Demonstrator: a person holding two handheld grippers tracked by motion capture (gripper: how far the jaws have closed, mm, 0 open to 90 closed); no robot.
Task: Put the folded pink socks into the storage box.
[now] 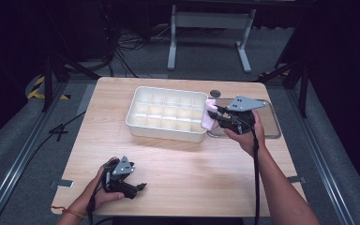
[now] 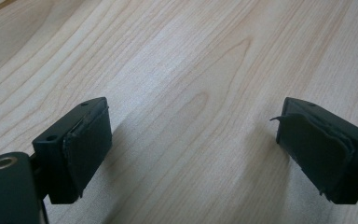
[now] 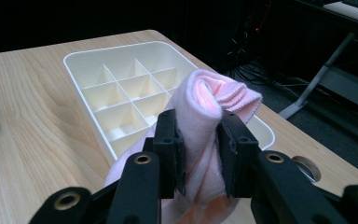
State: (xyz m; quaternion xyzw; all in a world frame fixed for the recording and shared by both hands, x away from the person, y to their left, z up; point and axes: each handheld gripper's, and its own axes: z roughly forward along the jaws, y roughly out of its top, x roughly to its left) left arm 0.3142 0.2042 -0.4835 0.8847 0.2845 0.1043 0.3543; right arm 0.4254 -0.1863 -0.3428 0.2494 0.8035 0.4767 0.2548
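Pale wood grain covers the table point(image 1: 178, 164), which stands on grey carpet in a dark room. Right gripper point(image 3: 198, 140) pinches a rolled pink cloth point(image 3: 209, 98) at the right end of the white divided tray point(image 1: 140, 119), beside a metal tray point(image 1: 272, 129). Left gripper point(image 2: 193, 144) rests near the front edge, jaws spread, nothing between them.

A pink rolled cloth point(image 3: 209, 116) is sitting pinched between the jaws of the right gripper point(image 3: 200, 140), its soft folded end standing up, with more fabric bunching below the pads. In the high view it is hanging at the three o'clock edge of the white divided tray point(image 1: 138, 110), whose compartments are lying empty.
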